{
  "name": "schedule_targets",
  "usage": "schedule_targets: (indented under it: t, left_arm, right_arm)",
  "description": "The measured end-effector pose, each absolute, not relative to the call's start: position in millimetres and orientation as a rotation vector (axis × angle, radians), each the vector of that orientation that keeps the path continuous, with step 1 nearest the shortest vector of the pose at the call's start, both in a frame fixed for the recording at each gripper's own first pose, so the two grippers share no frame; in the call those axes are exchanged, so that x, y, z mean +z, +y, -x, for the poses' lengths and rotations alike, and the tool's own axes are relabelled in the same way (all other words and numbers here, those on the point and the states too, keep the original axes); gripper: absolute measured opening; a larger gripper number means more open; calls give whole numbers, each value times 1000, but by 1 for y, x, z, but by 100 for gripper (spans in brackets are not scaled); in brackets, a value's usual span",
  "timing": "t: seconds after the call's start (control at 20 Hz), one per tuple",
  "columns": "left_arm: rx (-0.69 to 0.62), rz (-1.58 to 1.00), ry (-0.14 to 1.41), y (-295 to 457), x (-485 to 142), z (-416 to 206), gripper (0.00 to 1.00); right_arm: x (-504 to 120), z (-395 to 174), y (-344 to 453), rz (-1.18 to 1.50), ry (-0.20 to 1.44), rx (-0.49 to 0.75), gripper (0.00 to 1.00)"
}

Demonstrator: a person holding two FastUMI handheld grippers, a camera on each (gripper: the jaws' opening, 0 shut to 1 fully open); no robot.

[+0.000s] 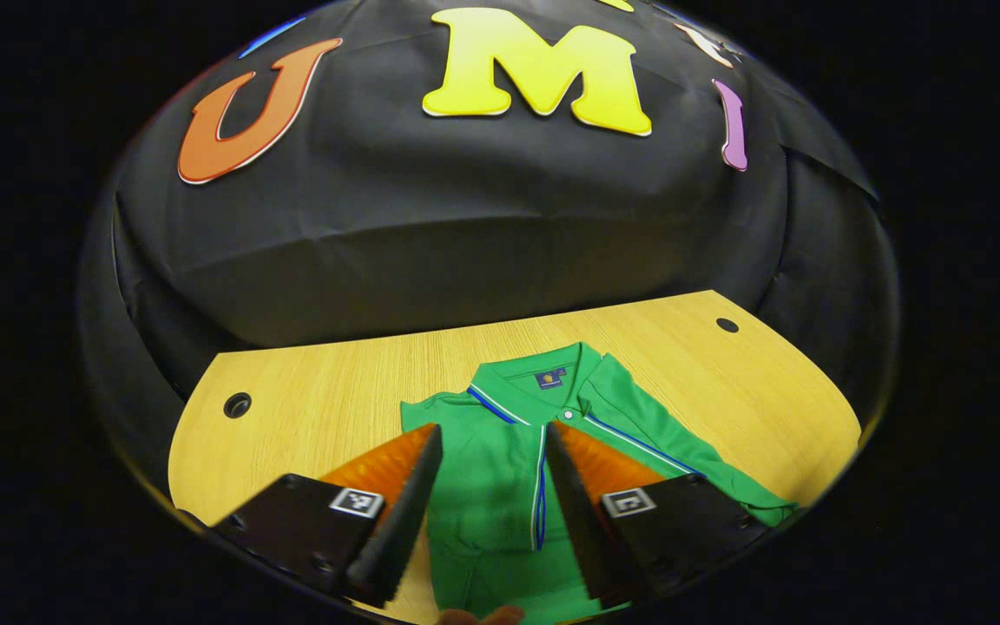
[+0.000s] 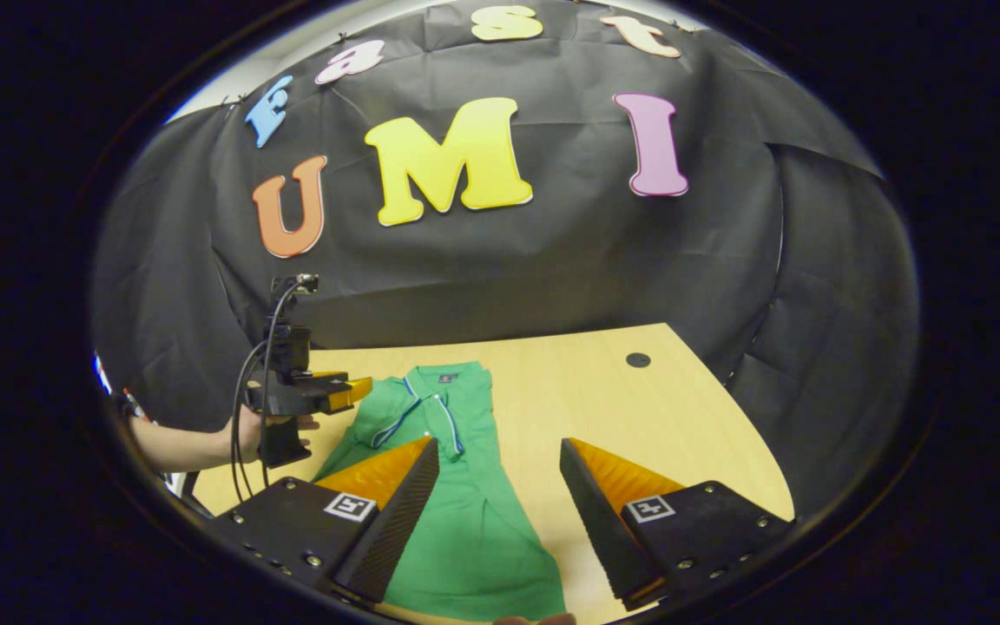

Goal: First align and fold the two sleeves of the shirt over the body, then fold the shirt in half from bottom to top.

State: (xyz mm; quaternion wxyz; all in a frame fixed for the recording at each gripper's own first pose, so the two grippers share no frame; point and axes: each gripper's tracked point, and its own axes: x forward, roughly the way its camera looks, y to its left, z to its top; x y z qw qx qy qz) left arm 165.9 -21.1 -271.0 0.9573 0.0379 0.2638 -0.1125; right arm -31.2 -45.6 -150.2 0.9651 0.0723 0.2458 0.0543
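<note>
A green polo shirt (image 1: 500, 486) with blue and white stripes lies front up on the wooden table (image 1: 318, 391), collar toward the wall. In the left gripper view my left gripper (image 1: 493, 432) hovers open over the chest, one finger on each side of the button placket, nothing between them. In the right gripper view the shirt (image 2: 465, 521) runs toward me, and my right gripper (image 2: 500, 451) is open above its lower half, holding nothing. There the left gripper (image 2: 352, 392), held by a hand (image 2: 248, 434), hangs over the shirt's left shoulder.
The table (image 2: 639, 417) has bare wood to the right of the shirt and a round cable hole (image 2: 637, 358) near the back. Two such holes (image 1: 237, 404) (image 1: 727, 325) sit at its far corners. Black cloth walls close in behind and beside it.
</note>
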Motion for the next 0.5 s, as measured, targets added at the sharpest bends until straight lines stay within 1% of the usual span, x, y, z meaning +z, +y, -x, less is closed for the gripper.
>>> schedule_targets:
  t: [0.05, 0.25, 0.4, 0.5]
  left_arm:
    - [-217, -82, 526, -16, -264, -159, 92]
    - [-197, -80, 502, 1, -235, -120, 98]
    - [-184, -78, 493, 17, -221, -81, 99]
    - [-197, -69, 515, 24, -220, -45, 98]
  right_arm:
    - [-153, 30, -43, -142, 499, 122, 89]
    - [-159, 26, -34, -80, 505, 180, 89]
    - [-166, 25, -27, -9, 520, 242, 89]
    - [-176, 30, -24, 35, 546, 288, 89]
